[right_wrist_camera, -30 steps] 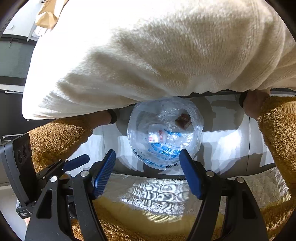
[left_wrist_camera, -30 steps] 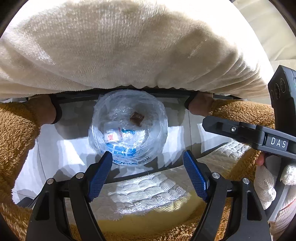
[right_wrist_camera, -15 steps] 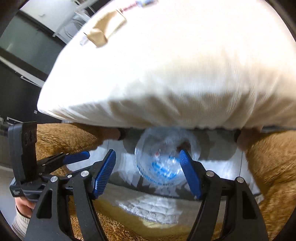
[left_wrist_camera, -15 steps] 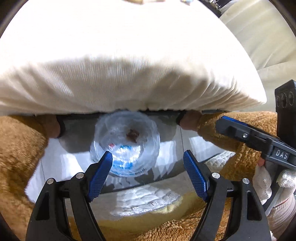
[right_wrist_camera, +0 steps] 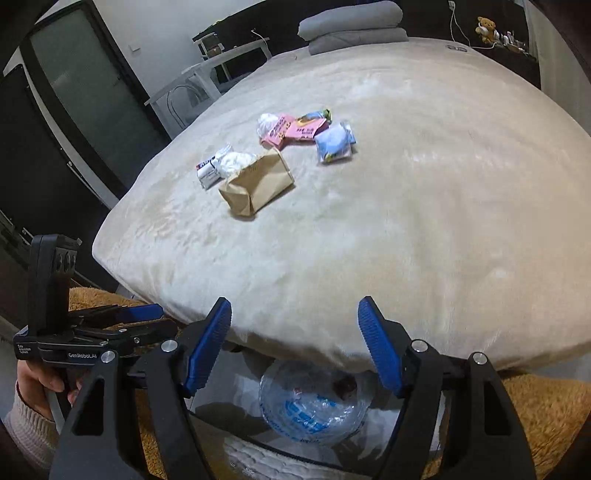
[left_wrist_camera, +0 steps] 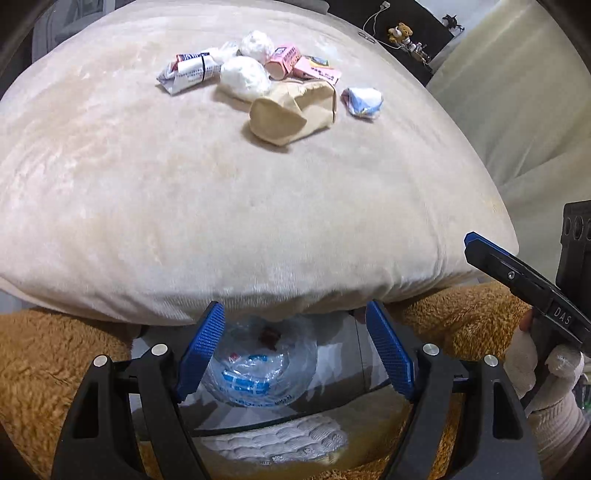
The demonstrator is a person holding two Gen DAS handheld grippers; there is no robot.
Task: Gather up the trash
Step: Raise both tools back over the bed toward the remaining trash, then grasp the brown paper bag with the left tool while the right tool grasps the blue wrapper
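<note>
A heap of trash lies on the cream bed: a brown paper bag point(left_wrist_camera: 293, 110) point(right_wrist_camera: 258, 181), pink cartons point(left_wrist_camera: 286, 61) point(right_wrist_camera: 291, 129), white crumpled paper point(left_wrist_camera: 245, 77) point(right_wrist_camera: 234, 162), a printed wrapper point(left_wrist_camera: 186, 72) point(right_wrist_camera: 207, 171) and a blue-white packet point(left_wrist_camera: 362, 101) point(right_wrist_camera: 334, 142). Below the bed's edge stands a bin lined with a clear plastic bag point(left_wrist_camera: 258, 369) point(right_wrist_camera: 314, 402), with a few scraps inside. My left gripper point(left_wrist_camera: 295, 350) and right gripper point(right_wrist_camera: 293, 343) are both open and hold nothing, hanging above the bin, well short of the heap.
A brown fluffy rug point(left_wrist_camera: 55, 362) point(right_wrist_camera: 546, 406) lies around the bin. The bed's cream blanket point(left_wrist_camera: 258, 221) fills most of both views. Folded grey bedding point(right_wrist_camera: 351, 26), a white table point(right_wrist_camera: 207, 62) and a dark door point(right_wrist_camera: 81, 92) are at the far side.
Both grippers have risen and tilted up from over the bin. The bed's top and the trash heap, hidden before, have come into view; the bin has dropped low in both views.
</note>
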